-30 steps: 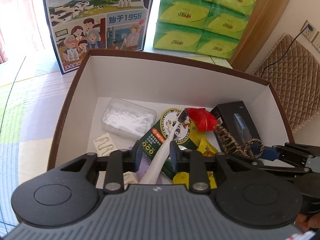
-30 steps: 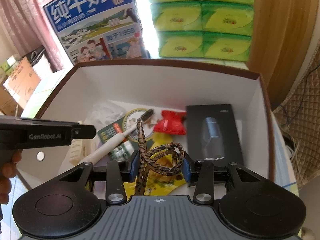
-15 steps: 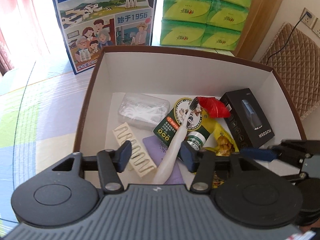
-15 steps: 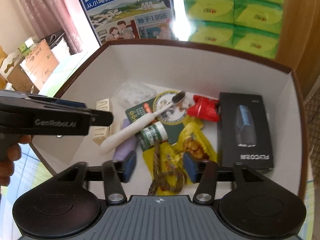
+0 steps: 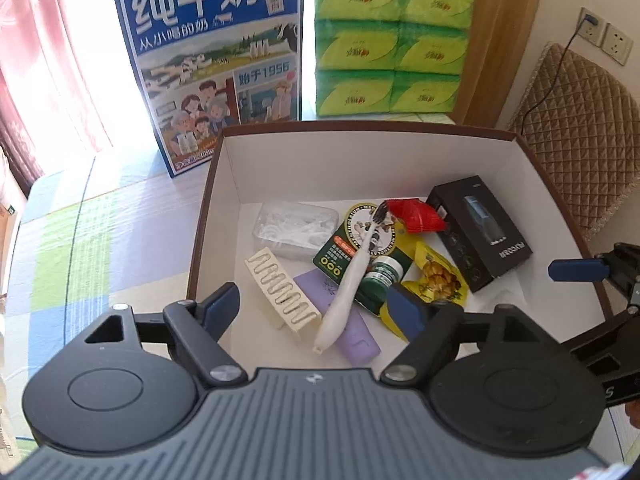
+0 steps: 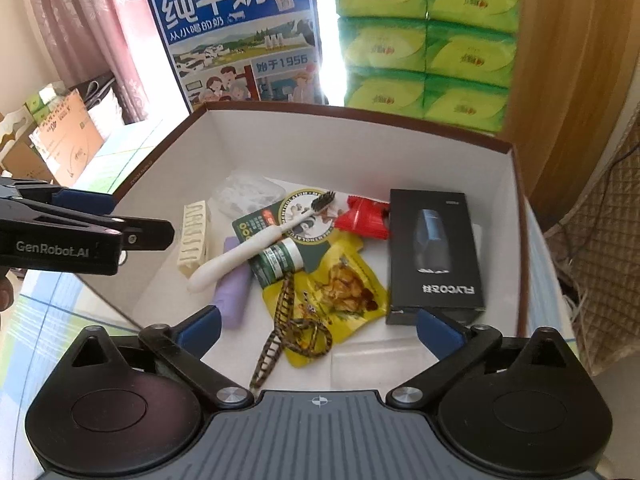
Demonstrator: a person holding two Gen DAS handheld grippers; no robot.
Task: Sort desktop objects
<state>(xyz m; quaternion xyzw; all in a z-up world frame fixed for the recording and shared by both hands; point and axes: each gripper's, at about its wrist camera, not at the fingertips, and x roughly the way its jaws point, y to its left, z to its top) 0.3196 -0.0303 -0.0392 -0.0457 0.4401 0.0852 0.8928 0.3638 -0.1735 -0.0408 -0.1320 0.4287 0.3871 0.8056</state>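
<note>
A worktop (image 5: 100, 232) covered in a pale checked cloth carries a blue milk carton (image 5: 216, 64) and a stack of green tissue packs (image 5: 390, 40) at the back, with a brown-rimmed white box (image 5: 224, 184) in front of them. Inside the box, a black boxed shaver (image 6: 434, 252) lies along the right side, a clear case of floss picks (image 5: 294, 226) sits toward the far left, and a cream hair clip (image 5: 282, 294) lies beside a lilac tube (image 5: 354, 334). A white toothbrush (image 5: 352, 276) rests diagonally across a green packet (image 5: 344, 248) and a green-capped jar (image 6: 278, 260); a red wrapper (image 5: 416, 216) touches the shaver box, and a yellow snack pouch (image 6: 344, 280) has a leopard-print hair tie (image 6: 296, 332) lying on it. The left gripper (image 5: 314, 306) hangs above the box's near edge, jaws spread wide and empty. The right gripper (image 6: 318, 330) hangs just above the hair tie, jaws likewise wide apart, gripping nothing.
</note>
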